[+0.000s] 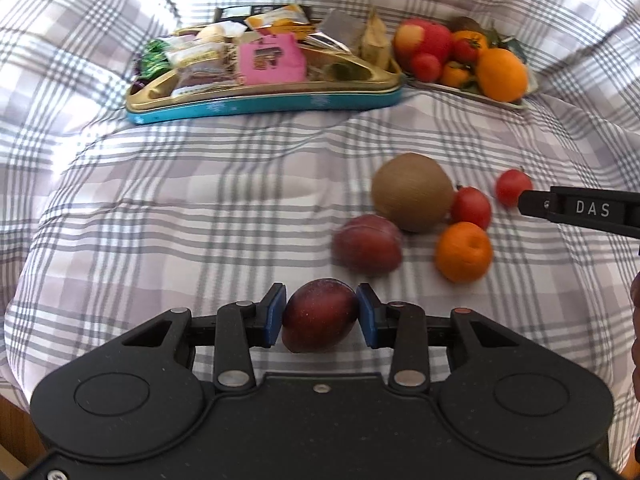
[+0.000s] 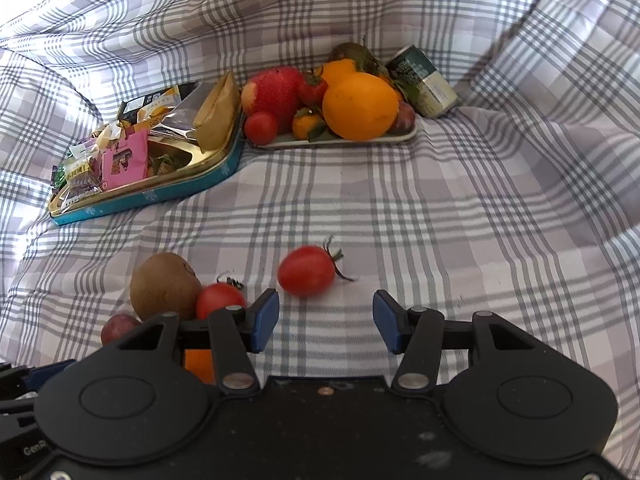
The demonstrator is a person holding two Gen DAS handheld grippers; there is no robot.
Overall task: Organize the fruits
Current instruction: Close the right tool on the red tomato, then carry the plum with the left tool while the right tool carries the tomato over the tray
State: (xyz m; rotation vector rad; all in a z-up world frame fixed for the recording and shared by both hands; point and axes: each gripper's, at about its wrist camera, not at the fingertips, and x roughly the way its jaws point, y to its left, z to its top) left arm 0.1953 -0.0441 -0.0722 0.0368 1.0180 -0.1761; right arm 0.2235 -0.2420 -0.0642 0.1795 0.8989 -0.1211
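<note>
L gripper (image 1: 321,314) has a dark red plum (image 1: 320,315) between its blue pads, jaws closed in on both sides across the middle of the fruit w/ pads touching the skin; it sits low, just over the checked cloth (image 1: 200,220). R gripper (image 2: 326,322) has jaws about half open and empty, w/ a cherry tomato (image 2: 306,270) lying just beyond the tips, slightly toward its left pad.

Loose fruit still on the cloth: second plum (image 1: 368,245), kiwi (image 1: 412,192), small orange (image 1: 464,252), another tomato (image 1: 471,207) touching the kiwi. Far side holds the fruit tray (image 2: 408,133), already piled w/ a big orange (image 2: 360,106), an apple (image 2: 274,90) etc. Beside it is a tin of snacks (image 2: 160,196), w/ a can (image 2: 424,82) behind the tray.

Handling, as a guess: the plum is light, smooth-skinned and probably soft-ripe, so it bruises easily and can slip out endways. A grip across the widest part, as now, looks right; moderate squeeze only. The tomato is lighter, thin-skinned and rolls freely, so take it across the belly, not by the stem, w/ gentle pressure. The tray is crowded and round fruit may roll off, so set things into a gap, not on top.
</note>
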